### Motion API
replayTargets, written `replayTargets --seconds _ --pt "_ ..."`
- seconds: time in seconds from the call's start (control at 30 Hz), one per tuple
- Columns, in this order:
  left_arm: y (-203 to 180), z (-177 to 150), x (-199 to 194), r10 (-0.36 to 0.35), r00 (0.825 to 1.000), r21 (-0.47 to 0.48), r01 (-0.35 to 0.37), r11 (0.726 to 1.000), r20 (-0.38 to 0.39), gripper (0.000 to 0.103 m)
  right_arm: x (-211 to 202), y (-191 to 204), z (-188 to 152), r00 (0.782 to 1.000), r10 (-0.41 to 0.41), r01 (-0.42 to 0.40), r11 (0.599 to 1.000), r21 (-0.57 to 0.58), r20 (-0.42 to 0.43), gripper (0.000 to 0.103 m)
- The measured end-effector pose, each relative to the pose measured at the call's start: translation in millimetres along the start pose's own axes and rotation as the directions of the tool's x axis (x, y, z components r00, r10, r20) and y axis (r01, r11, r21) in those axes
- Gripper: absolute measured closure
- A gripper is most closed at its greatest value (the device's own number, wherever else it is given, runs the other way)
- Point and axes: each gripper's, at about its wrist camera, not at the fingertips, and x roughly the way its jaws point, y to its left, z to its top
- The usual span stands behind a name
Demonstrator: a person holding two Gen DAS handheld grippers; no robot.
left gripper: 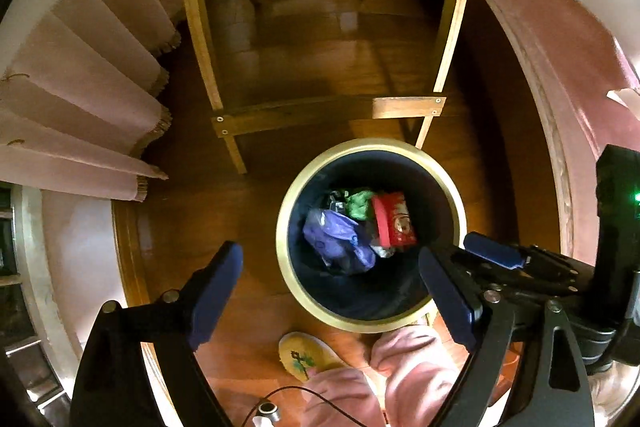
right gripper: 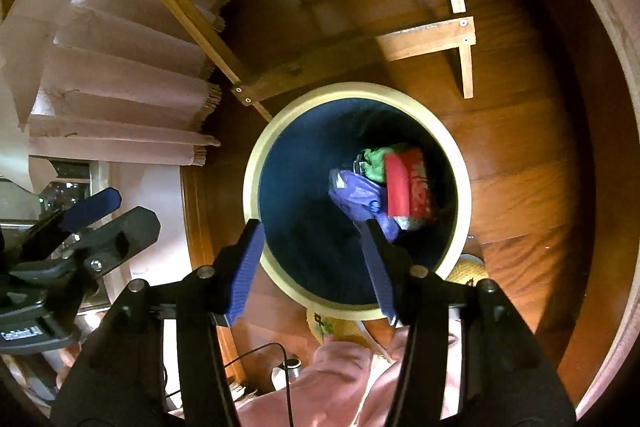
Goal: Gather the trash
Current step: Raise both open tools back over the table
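A round bin (left gripper: 372,145) with a cream rim and a dark blue inside stands on the wooden floor. At its bottom lie a red packet (left gripper: 394,219), a purple plastic bag (left gripper: 338,239) and a green wrapper (left gripper: 360,203). My left gripper (left gripper: 332,291) hangs open above the bin's near left edge, holding nothing. In the right wrist view my right gripper (right gripper: 312,267) is open over the bin (right gripper: 352,90) and also holds nothing. Below it lie the red packet (right gripper: 404,187), the purple bag (right gripper: 360,199) and the green wrapper (right gripper: 376,163).
A wooden chair frame (left gripper: 332,111) stands just behind the bin. Pink pleated curtains (left gripper: 80,87) hang at the left. A person's yellow slipper (left gripper: 304,351) and pink trouser leg (left gripper: 412,359) are right in front of the bin. A cable (left gripper: 304,393) runs near the bottom.
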Motion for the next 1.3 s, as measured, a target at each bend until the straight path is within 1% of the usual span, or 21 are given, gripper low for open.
replayTargets --seconds 0.07,0.2,0.47,0.6,0.77,0.87,1.0,1.1,1.23,1.3 --pt "-2 2 -12 0.008 1.0 -0.002 -0.008 1.0 0.01 0.012 -9 5 2 1.0 -0.006 0.006 1.0 0.008 0.006 0.055" --pt "-8 7 -51 0.021 0.999 -0.009 -0.02 1.0 0.045 0.012 -47 22 5 0.999 -0.025 0.025 1.0 0.014 0.028 0.055" --pt "-15 22 -160 0.02 0.99 0.02 -0.023 1.0 0.142 0.012 -140 64 12 0.993 -0.056 0.057 0.998 -0.01 0.101 0.052" --pt "-16 28 -220 0.016 0.977 0.046 -0.027 0.999 0.211 0.012 -183 83 11 0.99 -0.062 0.063 0.998 -0.01 0.123 0.051" --pt "-17 35 -297 0.004 0.951 0.068 -0.026 0.997 0.308 0.012 -237 114 7 0.987 -0.065 0.07 0.997 -0.035 0.15 0.05" --pt "-16 36 -339 -0.019 0.932 0.077 -0.01 0.997 0.362 0.012 -269 135 4 0.983 -0.064 0.074 0.996 -0.055 0.172 0.05" --pt "-12 39 -388 -0.051 0.909 0.086 0.017 0.996 0.414 0.012 -306 159 6 0.976 -0.066 0.082 0.994 -0.07 0.209 0.05" --pt "-11 42 -423 -0.064 0.886 0.102 0.019 0.995 0.46 0.012 -338 179 11 0.964 -0.065 0.092 0.991 -0.095 0.257 0.05" --pt "-7 51 -465 -0.058 0.854 0.113 -0.001 0.994 0.516 0.012 -376 203 18 0.947 -0.064 0.108 0.986 -0.125 0.315 0.05" --pt "-3 56 -484 -0.049 0.843 0.108 -0.011 0.994 0.536 0.012 -394 213 22 0.937 -0.061 0.114 0.984 -0.134 0.344 0.05"
